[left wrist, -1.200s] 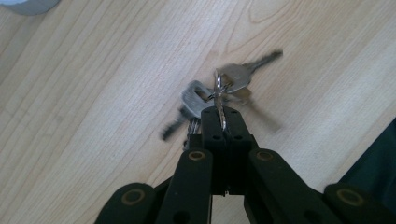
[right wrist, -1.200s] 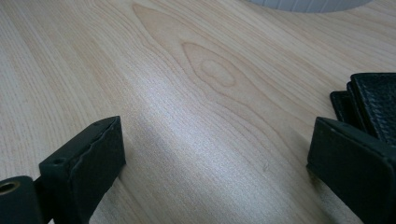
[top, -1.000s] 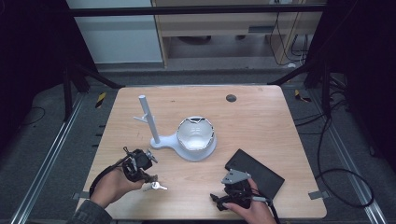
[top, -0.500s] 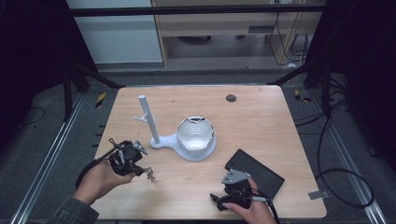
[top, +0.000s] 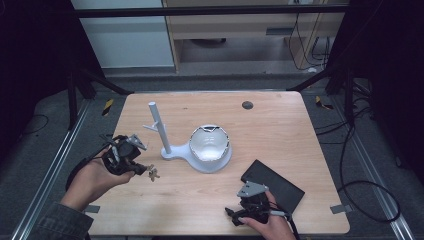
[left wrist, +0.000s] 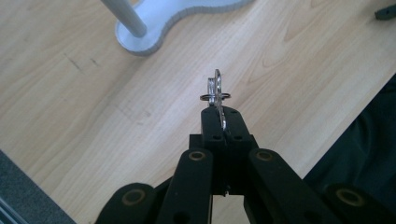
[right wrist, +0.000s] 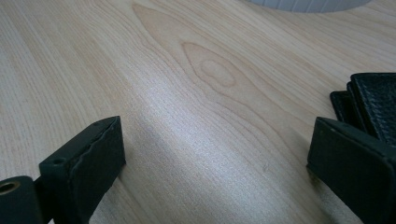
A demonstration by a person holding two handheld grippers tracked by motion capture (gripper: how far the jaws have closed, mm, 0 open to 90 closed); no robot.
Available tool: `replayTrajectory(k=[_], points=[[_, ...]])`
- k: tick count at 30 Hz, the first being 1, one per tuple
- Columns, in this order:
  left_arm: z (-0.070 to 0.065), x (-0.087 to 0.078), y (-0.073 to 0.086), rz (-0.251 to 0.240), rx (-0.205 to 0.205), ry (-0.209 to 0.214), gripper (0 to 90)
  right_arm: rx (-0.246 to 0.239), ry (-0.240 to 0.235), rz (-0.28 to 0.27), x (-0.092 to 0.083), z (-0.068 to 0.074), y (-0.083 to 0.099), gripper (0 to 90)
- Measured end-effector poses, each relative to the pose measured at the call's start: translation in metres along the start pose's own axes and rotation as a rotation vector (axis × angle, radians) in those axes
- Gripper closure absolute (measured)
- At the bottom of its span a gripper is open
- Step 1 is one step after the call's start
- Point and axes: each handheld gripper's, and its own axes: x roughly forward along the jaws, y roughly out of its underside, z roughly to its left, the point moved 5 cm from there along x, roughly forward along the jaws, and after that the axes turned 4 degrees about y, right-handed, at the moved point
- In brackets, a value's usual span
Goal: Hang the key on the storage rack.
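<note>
Left gripper, jaws clamped together, is held left of the white stand; right gripper, jaws spread, rests near it.

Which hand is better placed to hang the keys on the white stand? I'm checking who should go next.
Left, probably. The left gripper is shut on the keys, close to the stand. The right gripper is open and empty, low by the wallet.

We see the left claw lifted off the table, moved toward the table's left edge, keys raised with it, now hanging clear above the wood
</note>
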Motion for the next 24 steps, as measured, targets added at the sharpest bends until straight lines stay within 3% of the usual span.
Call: replayTrajectory(k=[16, 24], points=[[0.023, -0.043, -0.042, -0.065, -0.041, -0.038, 89.8, 0.000, 0.000, 0.001, 0.000, 0.000, 0.000, 4.0], [0.035, -0.052, -0.056, -0.090, -0.075, -0.045, 89.8, -0.001, 0.000, 0.001, 0.000, 0.000, 0.000, 4.0]])
